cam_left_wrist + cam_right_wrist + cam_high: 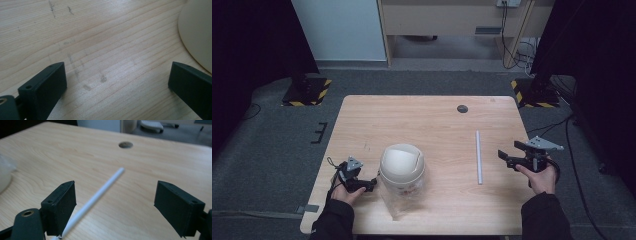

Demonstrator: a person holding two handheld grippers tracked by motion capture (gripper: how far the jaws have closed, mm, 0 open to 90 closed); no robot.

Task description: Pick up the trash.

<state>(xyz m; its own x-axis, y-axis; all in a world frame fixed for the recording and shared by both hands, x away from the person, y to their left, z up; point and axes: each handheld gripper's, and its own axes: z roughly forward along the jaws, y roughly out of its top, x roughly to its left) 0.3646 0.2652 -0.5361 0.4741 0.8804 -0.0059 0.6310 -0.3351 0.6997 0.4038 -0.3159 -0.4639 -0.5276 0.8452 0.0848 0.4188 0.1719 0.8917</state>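
Nearby, straw (100, 192), seemingly ungripped.

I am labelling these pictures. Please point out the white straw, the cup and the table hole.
white straw (479, 157): high view, middle of its length.
cup (402, 161): high view, its domed lid.
table hole (125, 144): right gripper view, its centre.

cream lid (197, 32) cut off by right edge in left gripper view; white straw (93, 200) blurred, near end hidden behind jaw.

Grey carpet floor (262, 160), wooden desk (447, 17)
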